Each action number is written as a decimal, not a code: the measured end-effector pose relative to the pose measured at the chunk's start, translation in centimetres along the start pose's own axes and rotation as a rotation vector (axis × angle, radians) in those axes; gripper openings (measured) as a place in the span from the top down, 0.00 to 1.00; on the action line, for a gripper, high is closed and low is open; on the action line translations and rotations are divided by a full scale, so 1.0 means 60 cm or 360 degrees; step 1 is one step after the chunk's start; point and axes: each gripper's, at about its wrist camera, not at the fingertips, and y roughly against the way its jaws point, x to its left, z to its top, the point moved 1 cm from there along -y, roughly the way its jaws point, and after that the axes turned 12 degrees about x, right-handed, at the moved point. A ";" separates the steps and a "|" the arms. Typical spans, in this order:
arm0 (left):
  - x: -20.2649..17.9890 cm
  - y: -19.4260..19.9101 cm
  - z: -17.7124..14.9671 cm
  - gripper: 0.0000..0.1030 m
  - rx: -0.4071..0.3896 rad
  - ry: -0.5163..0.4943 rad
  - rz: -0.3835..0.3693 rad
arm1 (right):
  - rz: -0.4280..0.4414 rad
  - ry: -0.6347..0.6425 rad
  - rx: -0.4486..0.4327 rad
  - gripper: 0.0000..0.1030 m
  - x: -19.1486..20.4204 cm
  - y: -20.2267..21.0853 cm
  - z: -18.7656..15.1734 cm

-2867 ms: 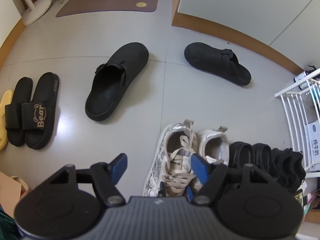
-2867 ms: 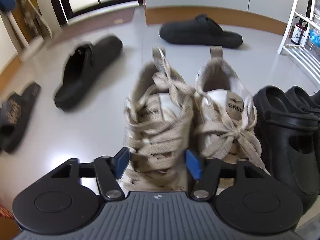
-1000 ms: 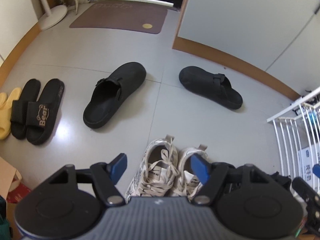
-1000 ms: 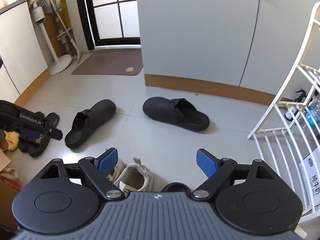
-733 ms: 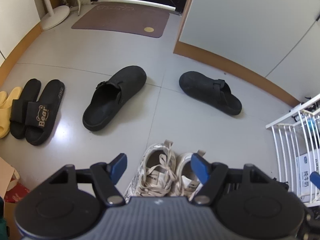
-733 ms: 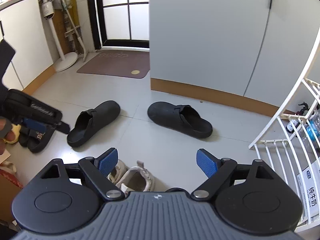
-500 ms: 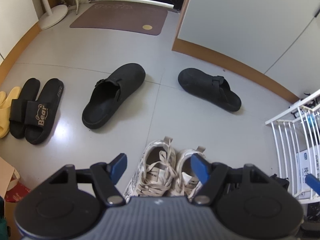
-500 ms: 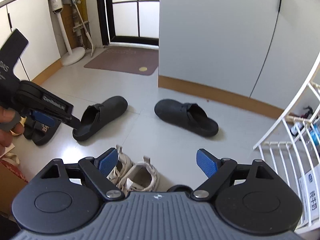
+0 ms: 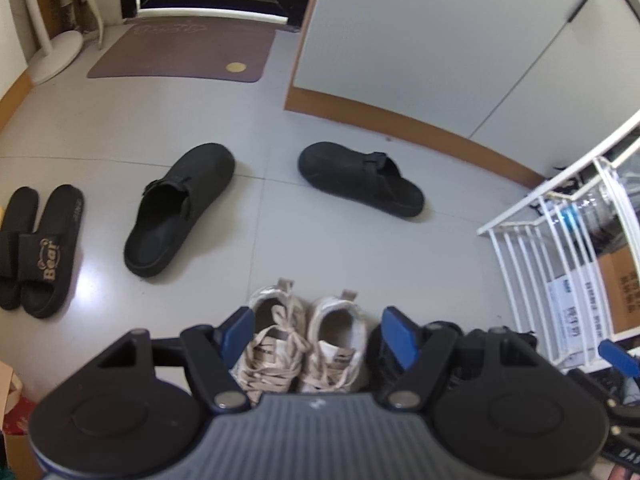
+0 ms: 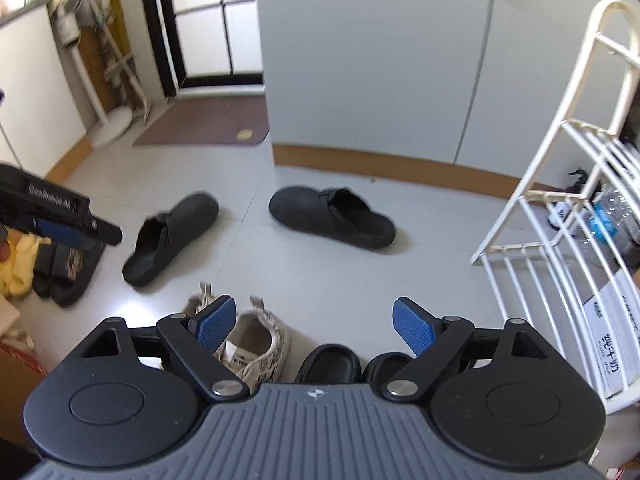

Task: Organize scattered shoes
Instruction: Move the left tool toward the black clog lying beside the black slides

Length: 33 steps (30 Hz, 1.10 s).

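Observation:
Two black clogs lie apart on the grey floor: one (image 9: pixel 178 208) at left, toe away from me, and one (image 9: pixel 360 178) at right, lying crosswise. They also show in the right wrist view, the left clog (image 10: pixel 170 238) and the right clog (image 10: pixel 332 222). A beige sneaker pair (image 9: pixel 304 344) stands side by side below my left gripper (image 9: pixel 318 330), which is open and empty. My right gripper (image 10: pixel 316 326) is open and empty, above the sneakers (image 10: pixel 252 344) and black sandals (image 10: pixel 328 362).
A pair of black "Bear" slides (image 9: pixel 38 248) lies at far left, with yellow slippers (image 10: pixel 18 266) beside them. A white wire rack (image 9: pixel 560 256) stands at right. A brown doormat (image 9: pixel 184 54) lies by the far door. A fan base (image 9: pixel 54 54) stands at back left.
Both grippers have lifted up and away from the sneaker pair, which now stands side by side on the floor. The right gripper's view has swung slightly right.

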 end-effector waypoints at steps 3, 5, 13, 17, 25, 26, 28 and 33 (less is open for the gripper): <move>-0.006 0.013 0.003 0.29 -0.0031 -0.0039 0.0000 | 0.0026 -0.0074 -0.0045 0.13 -0.016 0.027 -0.009; -0.007 0.022 0.005 0.29 -0.0038 -0.0040 -0.0045 | 0.0023 -0.0132 -0.0063 0.13 -0.027 0.046 -0.017; -0.013 0.062 0.005 0.29 -0.0090 -0.0062 -0.0166 | -0.0065 -0.0372 -0.0082 0.13 -0.048 0.112 -0.018; -0.018 0.062 0.009 0.29 -0.0102 -0.0052 -0.0170 | -0.0105 -0.0421 -0.0097 0.13 -0.044 0.112 -0.017; -0.004 0.032 0.009 0.29 -0.0078 0.0147 -0.0203 | -0.0054 -0.0513 -0.0142 0.13 -0.040 0.058 -0.030; 0.000 0.034 0.009 0.29 -0.0100 0.0173 -0.0208 | -0.0043 -0.0516 -0.0125 0.14 -0.039 0.050 -0.024; 0.003 0.040 0.012 0.29 -0.0139 0.0200 -0.0171 | -0.0025 -0.0518 -0.0081 0.14 -0.037 0.035 -0.010; 0.016 0.059 0.019 0.29 -0.0190 0.0257 -0.0218 | 0.0027 -0.0473 -0.0021 0.14 -0.021 0.016 0.013</move>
